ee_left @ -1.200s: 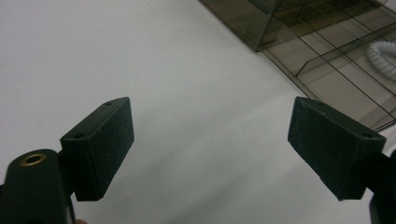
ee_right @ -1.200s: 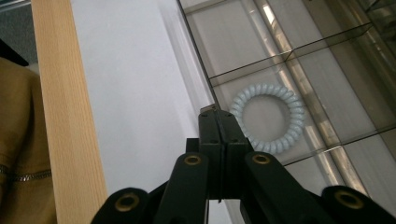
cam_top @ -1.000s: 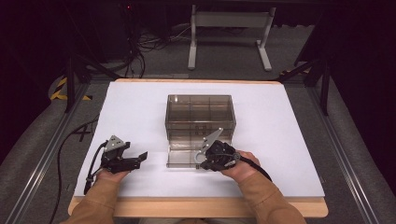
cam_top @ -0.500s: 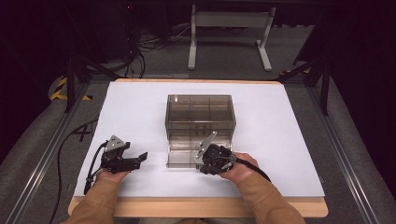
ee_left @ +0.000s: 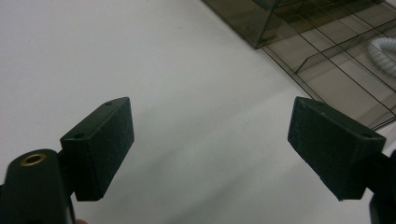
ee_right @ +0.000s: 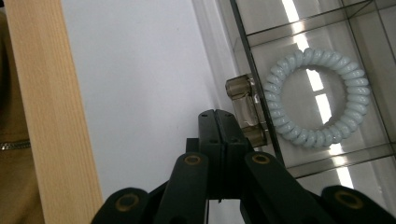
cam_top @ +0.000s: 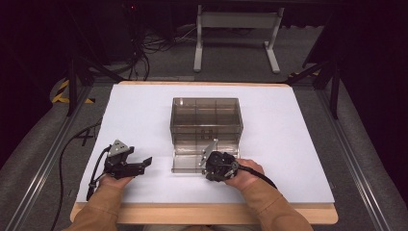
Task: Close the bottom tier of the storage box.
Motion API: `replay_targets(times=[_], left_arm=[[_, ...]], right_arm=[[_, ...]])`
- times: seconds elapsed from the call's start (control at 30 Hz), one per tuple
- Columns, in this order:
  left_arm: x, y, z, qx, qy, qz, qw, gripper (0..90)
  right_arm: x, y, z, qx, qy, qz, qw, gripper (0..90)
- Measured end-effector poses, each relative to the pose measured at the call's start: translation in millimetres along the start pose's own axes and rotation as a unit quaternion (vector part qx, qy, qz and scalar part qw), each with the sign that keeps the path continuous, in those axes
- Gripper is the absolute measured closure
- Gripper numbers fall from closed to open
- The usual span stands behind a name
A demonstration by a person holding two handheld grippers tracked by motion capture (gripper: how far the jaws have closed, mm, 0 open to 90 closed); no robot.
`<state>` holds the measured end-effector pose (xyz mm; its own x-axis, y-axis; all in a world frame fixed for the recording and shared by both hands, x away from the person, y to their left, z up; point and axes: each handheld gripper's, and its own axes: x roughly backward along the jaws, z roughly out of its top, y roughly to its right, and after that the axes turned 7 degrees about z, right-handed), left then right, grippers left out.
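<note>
Here, the smoky clear drawer box [cam_top: 206,120] sits mid-table w/ its bottom drawer [cam_top: 192,161] pulled out toward the near edge. Right gripper [ee_right: 218,122], jaws clenched together w/ nothing between them, lies at the drawer's near front, tips just beside the small clear handle [ee_right: 245,109]. A pale blue spiral hair tie [ee_right: 317,95] lies flat in the drawer compartment just past the handle. Left gripper [ee_left: 210,149], jaws spread wide and empty, rests well to the left over the white mat [cam_top: 144,115]. Right hand is clearly nearer; the drawer slides along the near-far axis.

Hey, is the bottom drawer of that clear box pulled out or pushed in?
Pulled out. The drawer sticks forward of the organizer box, and a coiled hair tie lies in it beside the handle.
</note>
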<state>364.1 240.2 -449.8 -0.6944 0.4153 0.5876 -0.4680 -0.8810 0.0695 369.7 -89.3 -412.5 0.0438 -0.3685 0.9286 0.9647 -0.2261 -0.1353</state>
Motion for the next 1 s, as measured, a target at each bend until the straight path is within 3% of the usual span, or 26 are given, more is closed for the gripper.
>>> replay_targets(times=[0.73,1.0], left_arm=[[0.0,-0.5,-0.3,0.000,0.000,0.000,1.0000,15.3],[0.4,-0.6,-0.7,0.000,-0.002,0.000,1.0000,15.3]], right_arm=[[-3.0,-2.0,2.6,0.015,0.000,-0.033,0.9993,90.0],[-0.7,0.6,2.4,0.014,0.024,-0.053,0.9982,90.0]])
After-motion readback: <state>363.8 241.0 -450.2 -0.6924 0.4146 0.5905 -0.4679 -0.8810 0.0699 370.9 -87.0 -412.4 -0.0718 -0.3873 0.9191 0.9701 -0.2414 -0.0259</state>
